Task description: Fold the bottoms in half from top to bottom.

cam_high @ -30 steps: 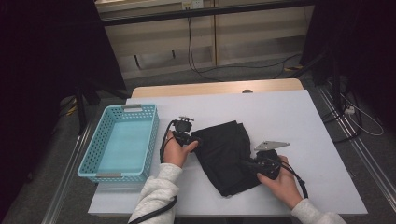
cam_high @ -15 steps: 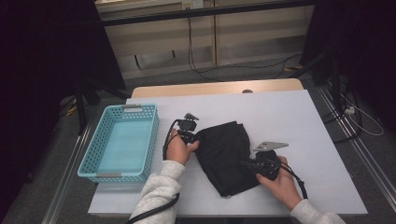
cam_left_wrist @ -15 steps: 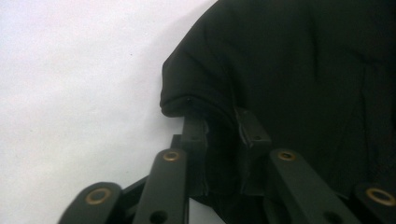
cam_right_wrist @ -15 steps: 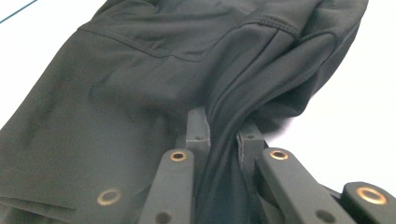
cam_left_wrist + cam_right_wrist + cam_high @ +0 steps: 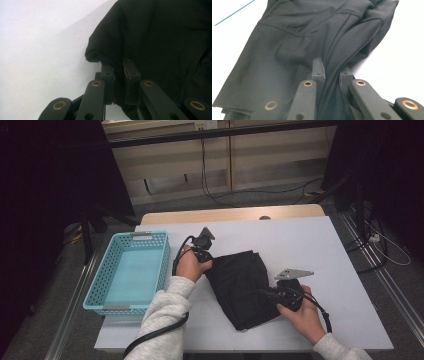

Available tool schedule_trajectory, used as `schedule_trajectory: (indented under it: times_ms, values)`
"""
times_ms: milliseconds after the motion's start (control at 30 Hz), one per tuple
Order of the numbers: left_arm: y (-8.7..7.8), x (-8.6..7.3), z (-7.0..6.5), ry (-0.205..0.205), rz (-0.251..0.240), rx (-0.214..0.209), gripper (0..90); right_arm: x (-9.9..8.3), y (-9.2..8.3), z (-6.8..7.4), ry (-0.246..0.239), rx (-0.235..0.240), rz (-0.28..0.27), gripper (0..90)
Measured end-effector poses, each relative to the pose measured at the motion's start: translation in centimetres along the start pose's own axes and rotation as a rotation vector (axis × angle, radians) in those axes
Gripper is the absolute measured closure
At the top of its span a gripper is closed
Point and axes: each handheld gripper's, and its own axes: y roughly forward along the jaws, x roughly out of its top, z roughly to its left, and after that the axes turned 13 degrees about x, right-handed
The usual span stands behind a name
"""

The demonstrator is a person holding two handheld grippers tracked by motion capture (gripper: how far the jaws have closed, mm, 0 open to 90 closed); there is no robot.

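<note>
High view: the black garment point(image 5: 242, 287) lies folded on the white table point(image 5: 300, 245), near the middle, to the right of the blue basket point(image 5: 131, 272). No brand, label or writing can be read on it, on the basket or on your tools. Your left hand point(image 5: 189, 265) holds the left gripper point(image 5: 209, 262) at the garment's upper left edge, forearm coming up from the bottom in a pale sleeve, the cable looping back along it. Your right hand point(image 5: 300, 312) holds the right gripper point(image 5: 265, 293) at the garment's right side — the grey three-cornered plate sits on top, tool pointing left across the cloth.

Left gripper view: the left gripper point(image 5: 119, 67) has just been closing, and its jaws now pinch a rolled fold of the black garment point(image 5: 162, 40) between them. The fold bulges above the jaw tips; white table point(image 5: 37, 50) lies to the left.

Right gripper view: the right gripper point(image 5: 332, 70) is clamped on a bunched ridge of the garment point(image 5: 294, 45) — cloth fills the narrow gap between the jaws. A stitched seam runs across the fabric beyond. No tag or print is legible.
</note>
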Motion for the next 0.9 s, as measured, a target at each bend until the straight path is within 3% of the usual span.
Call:
schedule_trajectory:
  times_ms: [533, 900]
  values:
    - [-3.5, 1.4, 1.3, 0.036, 0.056, 0.0, 81.6, 1.0, 0.3, 1.0, -0.026, 0.016, -0.027, 80.3]
    - [-5.5, 2.2, 1.9, 0.088, 0.117, 0.045, 81.9, 1.9, 0.8, 1.9, -0.045, 0.036, -0.05, 80.4]
